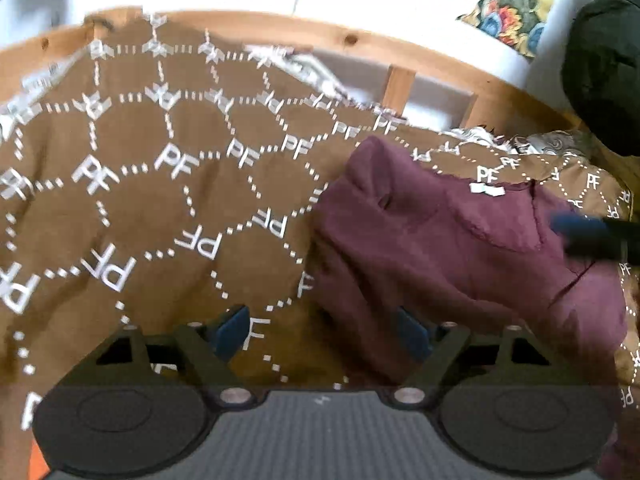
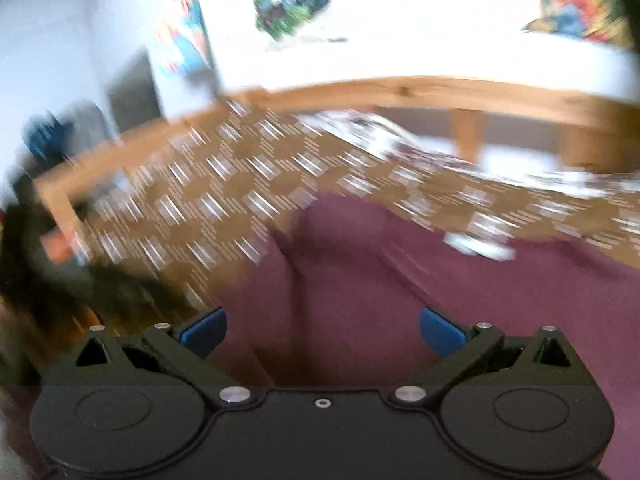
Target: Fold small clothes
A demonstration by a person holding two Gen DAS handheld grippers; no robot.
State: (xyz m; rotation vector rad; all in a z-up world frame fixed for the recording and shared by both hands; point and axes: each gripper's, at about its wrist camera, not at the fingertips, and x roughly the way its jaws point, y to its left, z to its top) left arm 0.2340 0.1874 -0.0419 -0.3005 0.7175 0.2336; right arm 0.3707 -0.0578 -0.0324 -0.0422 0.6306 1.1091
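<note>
I work over a brown bedspread (image 1: pixel 160 208) printed with white "PF" letters and dotted hexagons, with a wooden bed rail (image 1: pixel 360 44) behind it and a white wall beyond. The maroon garment (image 1: pixel 460 248) lies rumpled on the spread's right side, its length running roughly left to right. My left gripper (image 1: pixel 322 334) gapes wide at its edge. My right gripper (image 2: pixel 323 334) is wide over the cloth, gripping nothing.

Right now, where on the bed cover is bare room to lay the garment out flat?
The brown patterned cover lies bare left of the maroon garment, up to the wooden rail. The right is crowded: the garment, with the right claw over it.
</note>
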